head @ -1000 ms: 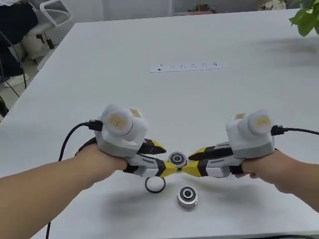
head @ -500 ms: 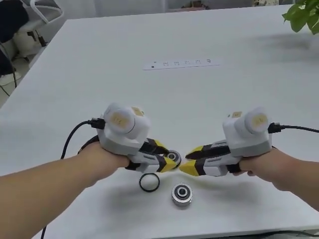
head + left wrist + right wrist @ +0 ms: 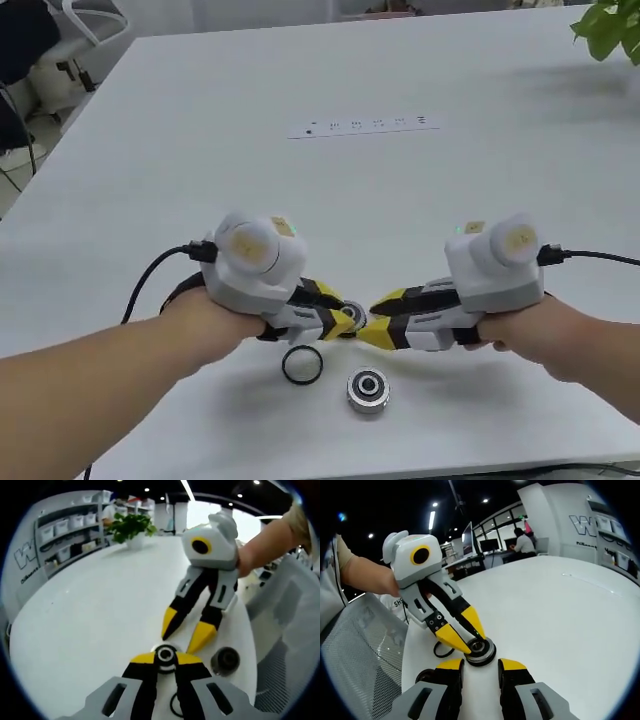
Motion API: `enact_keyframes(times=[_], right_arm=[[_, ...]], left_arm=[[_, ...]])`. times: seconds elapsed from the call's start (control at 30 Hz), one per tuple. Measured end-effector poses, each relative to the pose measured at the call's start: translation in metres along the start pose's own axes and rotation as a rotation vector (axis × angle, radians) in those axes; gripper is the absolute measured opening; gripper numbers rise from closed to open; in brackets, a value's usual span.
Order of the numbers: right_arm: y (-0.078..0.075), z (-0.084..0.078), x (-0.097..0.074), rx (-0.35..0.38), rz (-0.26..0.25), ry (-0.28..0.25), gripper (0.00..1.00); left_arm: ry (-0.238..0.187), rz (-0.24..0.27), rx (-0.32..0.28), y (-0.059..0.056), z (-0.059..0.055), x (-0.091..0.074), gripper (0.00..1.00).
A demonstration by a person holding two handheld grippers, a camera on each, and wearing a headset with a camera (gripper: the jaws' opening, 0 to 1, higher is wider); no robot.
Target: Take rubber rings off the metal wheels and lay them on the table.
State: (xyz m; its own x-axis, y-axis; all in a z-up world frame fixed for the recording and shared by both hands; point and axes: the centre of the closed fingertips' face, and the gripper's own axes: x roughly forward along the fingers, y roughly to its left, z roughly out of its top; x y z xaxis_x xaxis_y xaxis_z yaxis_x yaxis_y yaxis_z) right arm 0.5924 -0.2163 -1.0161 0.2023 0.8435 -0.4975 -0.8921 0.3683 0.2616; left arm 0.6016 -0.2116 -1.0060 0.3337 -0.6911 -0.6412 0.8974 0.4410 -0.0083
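- Metal wheel (image 3: pixel 349 315) held just above a broad white table (image 3: pixel 150 150), toward its near edge.
- Left gripper (image 3: pixel 343 316), in the person's left hand (image 3: pixel 205 325): jaws pinching that wheel by its rim, one yellow tip on either side, plain in the left gripper view. Black cable (image 3: pixel 150 280) trails from its rear across the table.
- Right gripper (image 3: pixel 376 320), facing the left one tip to tip: jaws spread, nothing between them. Tips sit just short of the held wheel; whether they touch it I cannot tell.
- White socket strip (image 3: pixel 365 125) lies flat mid-table, well apart from the work. Green leaves (image 3: pixel 605 30) at the far right corner.
- Second wheel (image 3: pixel 368 390) rests flat on the table, nearer the person than the gripper tips; silver rim, dark centre.
- Rubber ring (image 3: pixel 302 364), thin and black, lies flat on the table just beside the second wheel, not touching it, on the left gripper's side.
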Motion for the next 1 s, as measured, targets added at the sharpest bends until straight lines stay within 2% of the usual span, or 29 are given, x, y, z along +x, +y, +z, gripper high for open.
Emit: enact_keyframes(times=[0.4, 0.67, 1.0], right_arm=[[0.002, 0.004, 0.011, -0.042, -0.014, -0.006, 0.32], [0.003, 0.002, 0.011, -0.064, -0.024, 0.003, 0.27], [0.001, -0.001, 0.006, -0.056, -0.035, 0.006, 0.22]], left_arm=[[0.001, 0.018, -0.02, 0.0, 0.0, 0.0, 0.14], [-0.003, 0.029, -0.029, 0.0, -0.001, 0.001, 0.14], [-0.01, 0.034, -0.032, 0.001, 0.0, 0.001, 0.14]])
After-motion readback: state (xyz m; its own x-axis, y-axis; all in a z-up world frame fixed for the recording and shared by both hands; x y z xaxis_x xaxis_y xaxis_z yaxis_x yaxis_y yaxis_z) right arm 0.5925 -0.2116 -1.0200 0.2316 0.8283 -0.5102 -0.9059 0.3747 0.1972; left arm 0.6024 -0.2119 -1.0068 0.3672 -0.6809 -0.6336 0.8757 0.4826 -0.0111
